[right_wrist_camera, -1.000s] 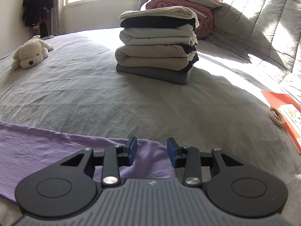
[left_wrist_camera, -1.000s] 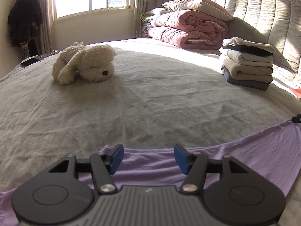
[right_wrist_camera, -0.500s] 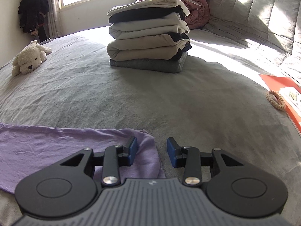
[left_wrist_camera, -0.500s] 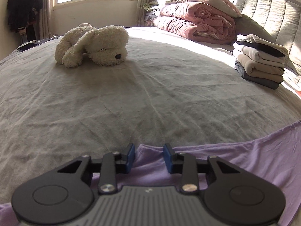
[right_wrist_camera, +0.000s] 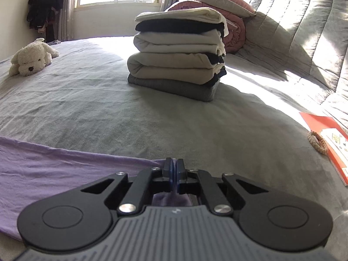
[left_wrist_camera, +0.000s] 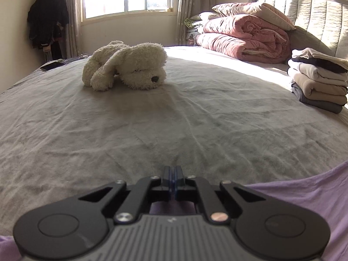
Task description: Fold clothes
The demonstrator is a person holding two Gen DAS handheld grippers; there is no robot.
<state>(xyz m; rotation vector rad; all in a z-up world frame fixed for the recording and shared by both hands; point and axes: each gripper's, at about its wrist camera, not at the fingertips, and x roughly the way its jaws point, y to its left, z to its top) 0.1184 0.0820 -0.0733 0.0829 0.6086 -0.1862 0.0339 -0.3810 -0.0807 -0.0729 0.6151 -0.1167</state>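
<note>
A lilac garment (left_wrist_camera: 304,198) lies spread on the grey bed (left_wrist_camera: 152,119), low in both views. My left gripper (left_wrist_camera: 173,174) is shut, its blue pads pressed together over the garment's far edge, with lilac cloth showing behind them. In the right wrist view the same lilac garment (right_wrist_camera: 54,167) runs off to the left. There my right gripper (right_wrist_camera: 174,165) is shut on the garment's corner, and a bunch of lilac cloth sits just behind its pads. A stack of folded clothes (right_wrist_camera: 178,54) stands ahead of the right gripper.
A cream plush dog (left_wrist_camera: 128,65) lies ahead of the left gripper. Folded pink quilts and pillows (left_wrist_camera: 245,37) sit by the padded headboard (right_wrist_camera: 293,32). An orange booklet (right_wrist_camera: 328,141) and a braided hair tie (right_wrist_camera: 317,142) lie at the right. A phone (left_wrist_camera: 52,65) rests far left.
Both grippers were open over the garment's edge one second ago and have closed on the cloth. Both have also pushed forward, toward the plush dog and the stack.
</note>
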